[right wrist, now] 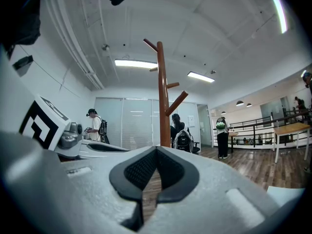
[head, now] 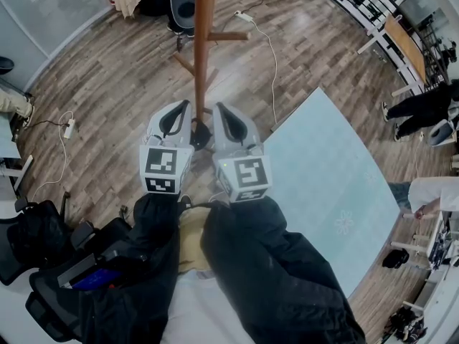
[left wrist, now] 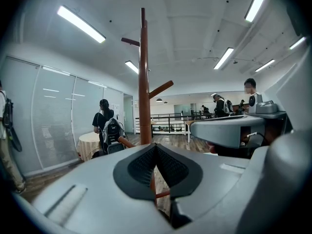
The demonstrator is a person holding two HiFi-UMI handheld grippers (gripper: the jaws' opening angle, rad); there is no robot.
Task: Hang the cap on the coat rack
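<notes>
The wooden coat rack [head: 201, 41] stands on the floor straight ahead, its dark base [head: 200, 136] just beyond both grippers. My left gripper [head: 184, 107] and right gripper [head: 219, 109] are held side by side, pointing at the pole, both shut with nothing between the pads. In the left gripper view the shut jaws [left wrist: 156, 148] aim at the pole [left wrist: 143, 82], with pegs up high. The right gripper view shows its shut jaws [right wrist: 156, 151] below the same rack [right wrist: 161, 96]. A beige thing [head: 191, 241] shows between the dark sleeves; whether it is the cap I cannot tell.
A pale blue table [head: 323, 163] lies to the right. A white cable with a power strip [head: 244, 16] runs across the wood floor behind the rack. Black office chairs [head: 36, 246] crowd the lower left. A person with a backpack [left wrist: 106, 126] stands near a cloth-covered round table [left wrist: 89, 144].
</notes>
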